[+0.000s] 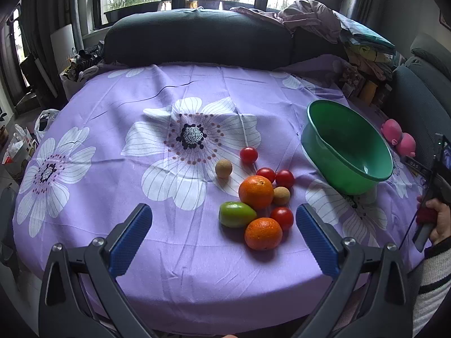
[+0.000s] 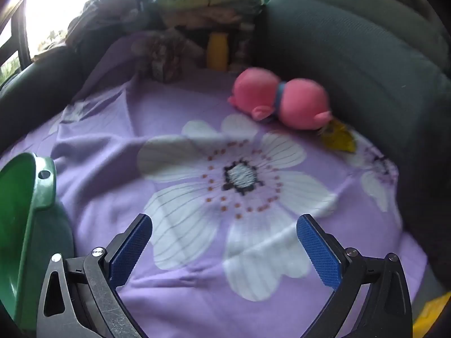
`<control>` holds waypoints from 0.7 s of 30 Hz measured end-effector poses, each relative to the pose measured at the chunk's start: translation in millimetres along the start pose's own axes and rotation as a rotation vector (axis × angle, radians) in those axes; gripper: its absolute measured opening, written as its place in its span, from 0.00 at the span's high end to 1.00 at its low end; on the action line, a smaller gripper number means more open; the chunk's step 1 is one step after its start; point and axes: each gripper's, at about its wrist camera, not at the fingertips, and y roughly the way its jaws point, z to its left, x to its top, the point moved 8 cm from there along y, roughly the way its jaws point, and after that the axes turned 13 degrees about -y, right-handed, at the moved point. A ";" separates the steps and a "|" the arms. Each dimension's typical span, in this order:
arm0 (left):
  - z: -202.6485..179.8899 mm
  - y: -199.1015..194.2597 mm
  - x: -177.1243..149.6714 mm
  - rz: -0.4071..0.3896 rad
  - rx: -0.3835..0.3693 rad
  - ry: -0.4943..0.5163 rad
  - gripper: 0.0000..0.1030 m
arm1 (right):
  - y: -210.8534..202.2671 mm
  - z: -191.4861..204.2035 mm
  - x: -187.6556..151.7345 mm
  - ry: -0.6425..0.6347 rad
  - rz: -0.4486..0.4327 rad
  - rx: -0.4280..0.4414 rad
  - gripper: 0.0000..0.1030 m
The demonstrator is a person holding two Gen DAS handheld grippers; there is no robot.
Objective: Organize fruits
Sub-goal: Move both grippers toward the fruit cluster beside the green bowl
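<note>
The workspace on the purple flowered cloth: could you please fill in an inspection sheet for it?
Surface: purple flowered cloth covering a round table, creased but flat.
Job's things: green bowl, tilted and with no fruit inside; two oranges, a green fruit, four cherry tomatoes and two tan round fruits, all lying on the cloth to its left.
Clutter: pink pig toy by the far cushion; a yellow scrap beside it.
Grippers: left gripper open, holding nothing, short of the fruit; right gripper open, holding nothing, beside the bowl.
Cables: nothing seen.
Surroundings: dark sofa cushions, piled clothes, windows behind.
</note>
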 end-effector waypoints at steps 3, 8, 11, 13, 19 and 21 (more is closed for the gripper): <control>0.7 -1.3 -0.8 -0.013 -0.002 -0.001 0.01 | -52.5 6.8 9.4 -0.054 -0.107 0.039 0.00; 3.7 -7.5 -2.0 -0.025 -0.001 0.003 0.01 | -132.3 92.8 9.7 -0.254 -0.229 0.397 0.00; 8.9 -13.1 -2.2 -0.033 0.002 -0.001 0.01 | -170.2 149.9 -8.2 -0.373 -0.249 0.578 0.00; 14.4 -16.6 -2.2 -0.039 0.011 -0.009 0.01 | -189.7 181.9 -21.2 -0.452 -0.262 0.656 0.00; 35.8 -28.9 -6.8 -0.042 0.029 -0.043 0.01 | -227.0 248.8 -61.0 -0.616 -0.265 0.745 0.00; 39.8 -32.8 -9.6 -0.042 0.033 -0.042 0.01 | -230.5 259.2 -67.7 -0.635 -0.256 0.732 0.00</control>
